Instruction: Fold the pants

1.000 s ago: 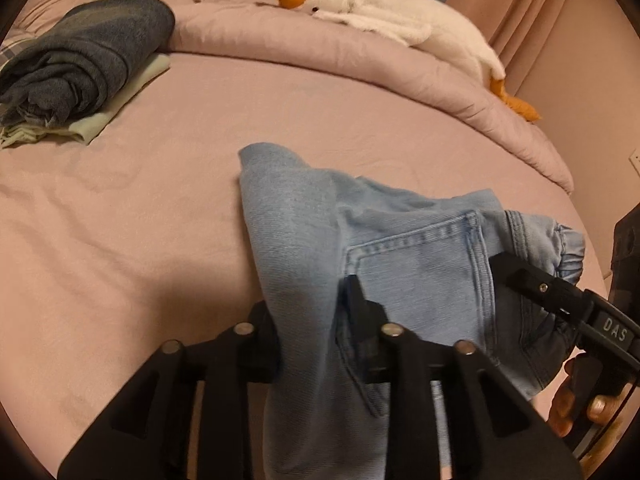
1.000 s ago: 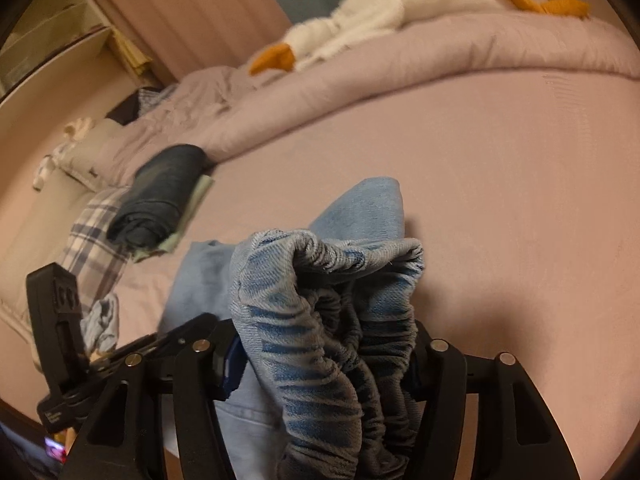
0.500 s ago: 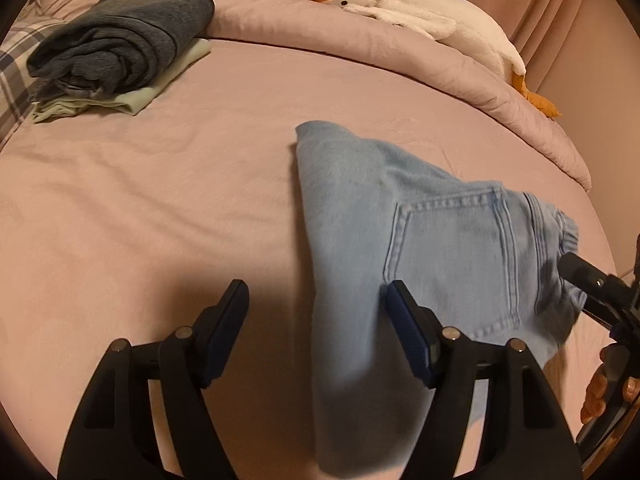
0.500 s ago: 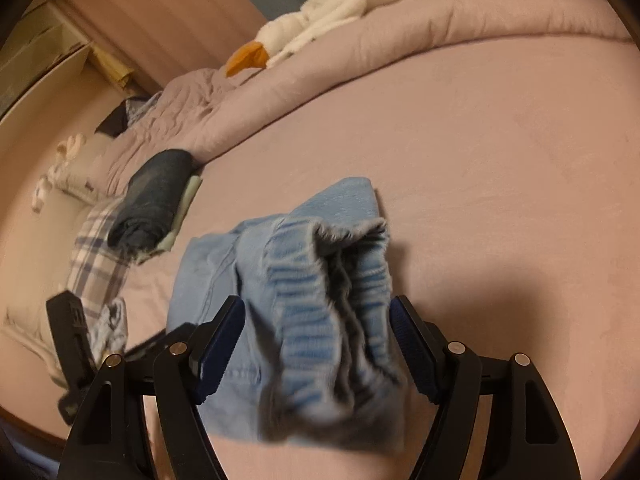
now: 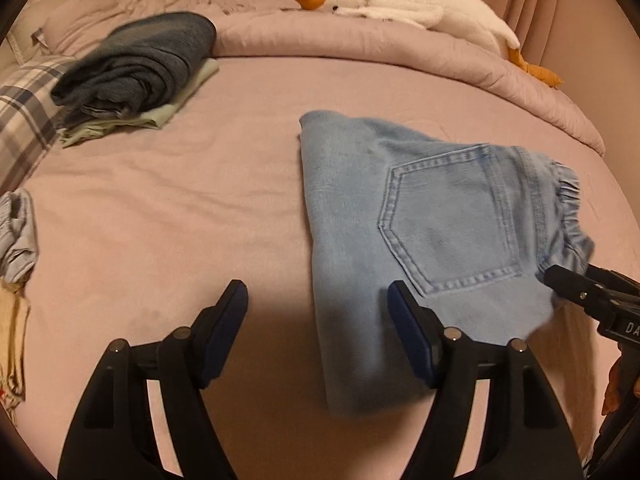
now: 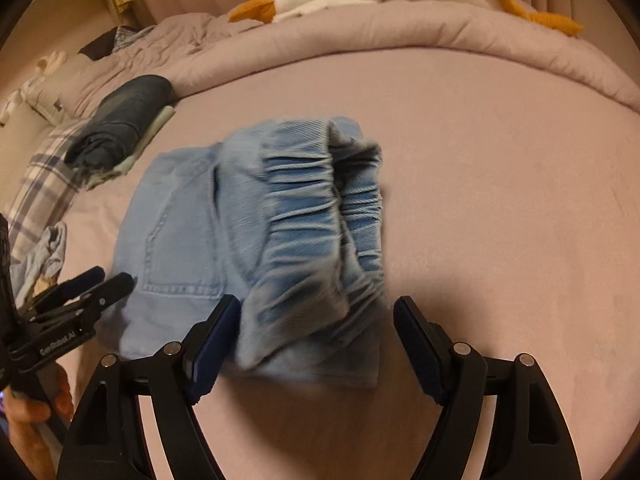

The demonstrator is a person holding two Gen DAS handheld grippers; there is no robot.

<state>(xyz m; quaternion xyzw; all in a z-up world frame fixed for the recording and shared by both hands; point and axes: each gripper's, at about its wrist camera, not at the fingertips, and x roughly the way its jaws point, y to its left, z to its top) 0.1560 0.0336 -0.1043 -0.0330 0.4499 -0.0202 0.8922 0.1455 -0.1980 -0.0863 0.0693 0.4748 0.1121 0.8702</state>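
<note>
Motion-blurred near hem of the pants (image 6: 312, 344); plaid cloth (image 5: 20, 120) edge-cropped.

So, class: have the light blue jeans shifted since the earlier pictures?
Yes. The jeans have dropped from both grippers onto the bed sheet, lying flatter.

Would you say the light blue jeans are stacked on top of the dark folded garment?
No, the light blue jeans lie alone on the pink sheet, apart from the dark folded garment.

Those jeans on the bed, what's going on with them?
A person with a hand-held gripper in each hand is folding the jeans on the bed. The jeans lie folded. The left gripper is open beside them; the right gripper is opening, waistband between its jaws but not pinched.
</note>
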